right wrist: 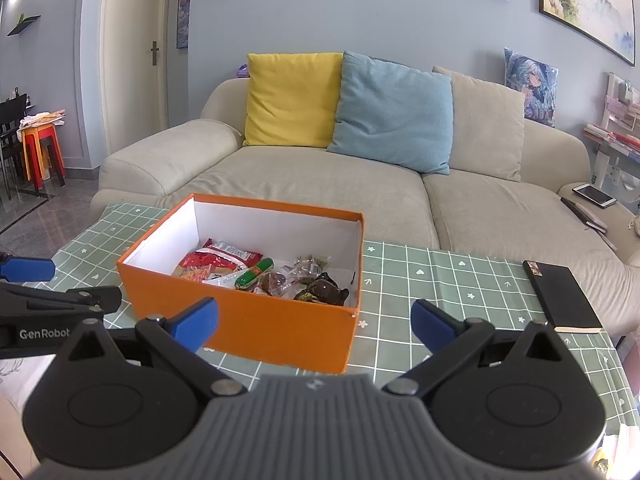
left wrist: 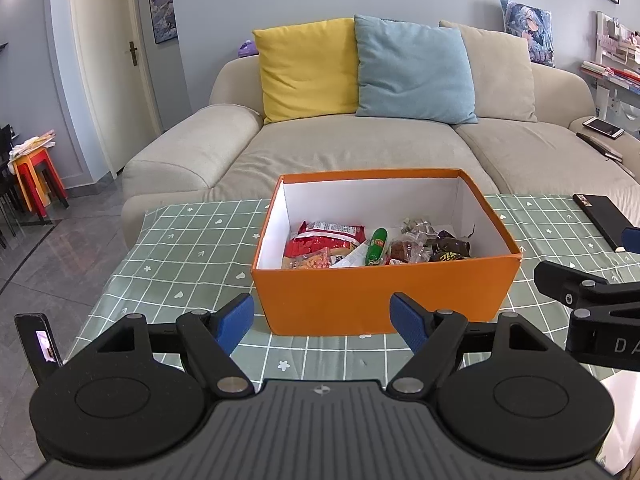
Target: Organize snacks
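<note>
Left gripper [left wrist: 322,322]: blue-padded fingers spread wide, nothing between them — it hovers over the near edge of the table, facing the box's front wall.
Right gripper [right wrist: 314,326]: fingers likewise apart and empty, held just to the right of the left one (each shows at the edge of the other's view).
Orange box [left wrist: 384,300]: an open cardboard box with a white inside, standing on the green checked tablecloth [left wrist: 180,248].
Snacks: all lie inside the box — a red packet [left wrist: 326,238] on the left, a green wrapped stick [left wrist: 377,246] in the middle, clear-wrapped sweets [left wrist: 416,232] and dark brown wrappers [left wrist: 450,250] to the right.
Black notebook [right wrist: 560,294]: flat on the cloth, well apart from the box on its right.
Sofa [right wrist: 304,184]: beige, behind the table, with a yellow cushion [right wrist: 292,98] and a blue cushion [right wrist: 394,114] side by side.
</note>
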### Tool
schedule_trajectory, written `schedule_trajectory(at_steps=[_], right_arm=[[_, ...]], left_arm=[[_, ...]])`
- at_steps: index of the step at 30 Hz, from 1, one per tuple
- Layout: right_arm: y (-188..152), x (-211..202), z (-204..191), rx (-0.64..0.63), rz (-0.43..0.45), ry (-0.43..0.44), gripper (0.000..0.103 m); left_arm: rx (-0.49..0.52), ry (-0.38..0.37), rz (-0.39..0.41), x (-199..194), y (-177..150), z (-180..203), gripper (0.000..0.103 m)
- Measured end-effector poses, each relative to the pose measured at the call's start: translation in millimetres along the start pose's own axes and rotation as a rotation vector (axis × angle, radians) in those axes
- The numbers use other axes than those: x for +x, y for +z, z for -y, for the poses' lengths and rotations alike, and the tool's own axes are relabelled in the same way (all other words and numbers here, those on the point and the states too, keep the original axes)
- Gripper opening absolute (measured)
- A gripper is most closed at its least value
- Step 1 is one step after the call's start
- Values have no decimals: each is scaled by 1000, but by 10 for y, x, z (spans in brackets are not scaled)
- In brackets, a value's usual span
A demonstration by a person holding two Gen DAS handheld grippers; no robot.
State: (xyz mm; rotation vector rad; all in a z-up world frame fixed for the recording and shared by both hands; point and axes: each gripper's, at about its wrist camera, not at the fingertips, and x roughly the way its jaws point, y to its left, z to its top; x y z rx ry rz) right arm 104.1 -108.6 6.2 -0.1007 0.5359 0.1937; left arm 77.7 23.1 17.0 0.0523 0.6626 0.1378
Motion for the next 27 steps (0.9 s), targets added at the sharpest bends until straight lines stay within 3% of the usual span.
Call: schedule_trajectory(at_steps=[27], right_arm=[[-33, 35, 13, -9, -18, 6, 99]], left_arm=[[20, -5, 28, -41, -5, 24, 90]])
